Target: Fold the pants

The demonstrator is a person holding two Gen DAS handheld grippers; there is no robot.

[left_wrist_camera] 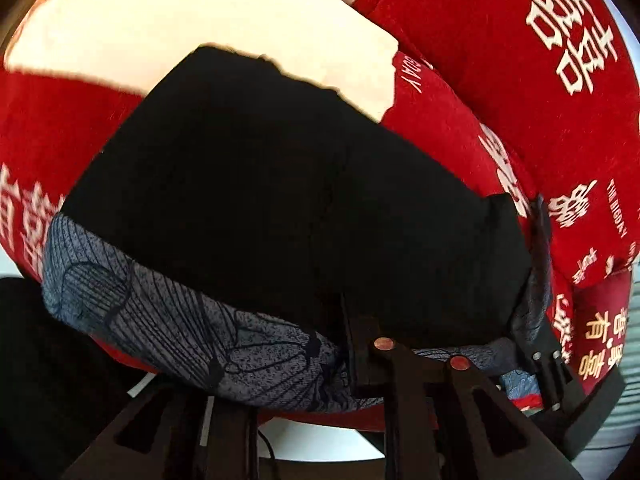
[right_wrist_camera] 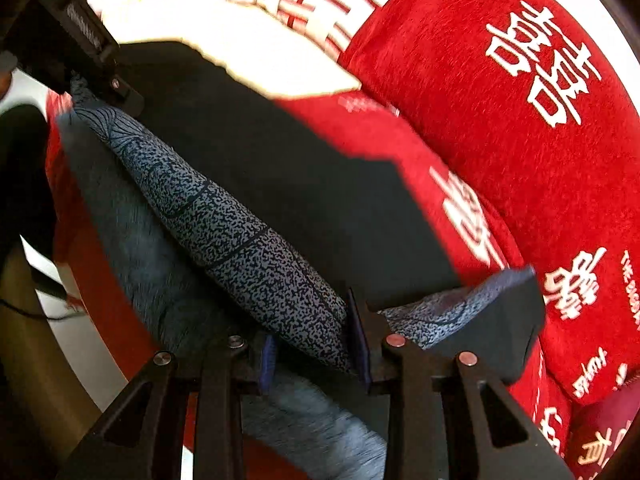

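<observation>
Right gripper (right_wrist_camera: 312, 354): fingers clamped on the speckled grey waistband (right_wrist_camera: 240, 240) of the pants (right_wrist_camera: 280, 184). Left gripper (left_wrist_camera: 280, 360): apparently pinching the same band, though only one finger shows clearly and its state cannot be told for certain. The pants lie flat on a red blanket (right_wrist_camera: 520, 160). To fold well, lift both grips together, keep the band taut and level, and carry it over squarely. Cloth: matte black body, soft and limp; band thick, ribbed, rolled; blanket plush with cream characters.
</observation>
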